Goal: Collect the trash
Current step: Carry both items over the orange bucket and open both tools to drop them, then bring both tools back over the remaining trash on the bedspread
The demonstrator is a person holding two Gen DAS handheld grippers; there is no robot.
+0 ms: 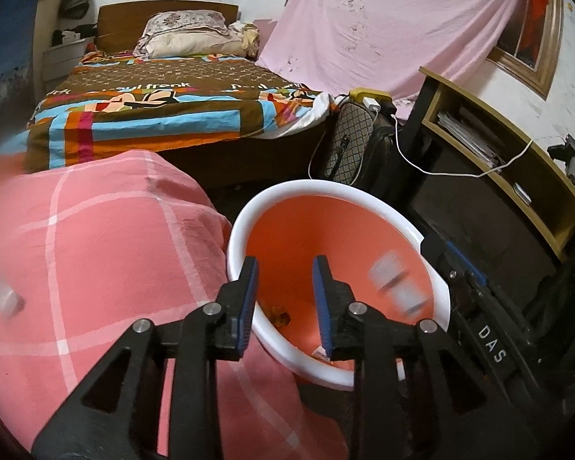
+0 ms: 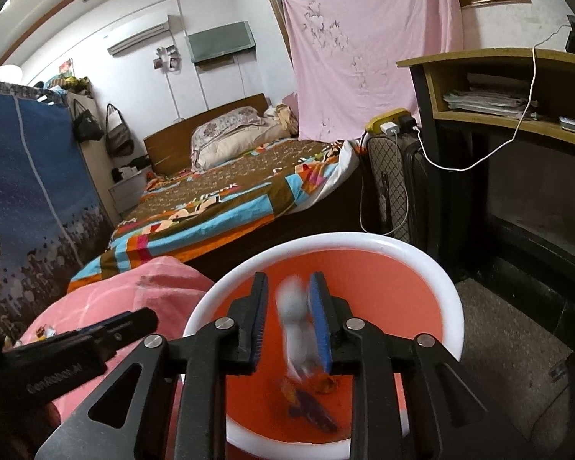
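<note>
Right gripper (image 2: 287,318) jaws parted, blurred white item (image 2: 295,329) between, over orange bin (image 2: 433,268); left gripper (image 1: 285,303) parted, empty.

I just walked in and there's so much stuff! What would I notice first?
Probably the big orange bin with its white rim, right in front of both grippers. A blurry white piece of trash sits between the right gripper's jaws, over the bin. Behind it is the bed with a bright patchwork cover, and a pink checked cloth lies left of the bin.
</note>
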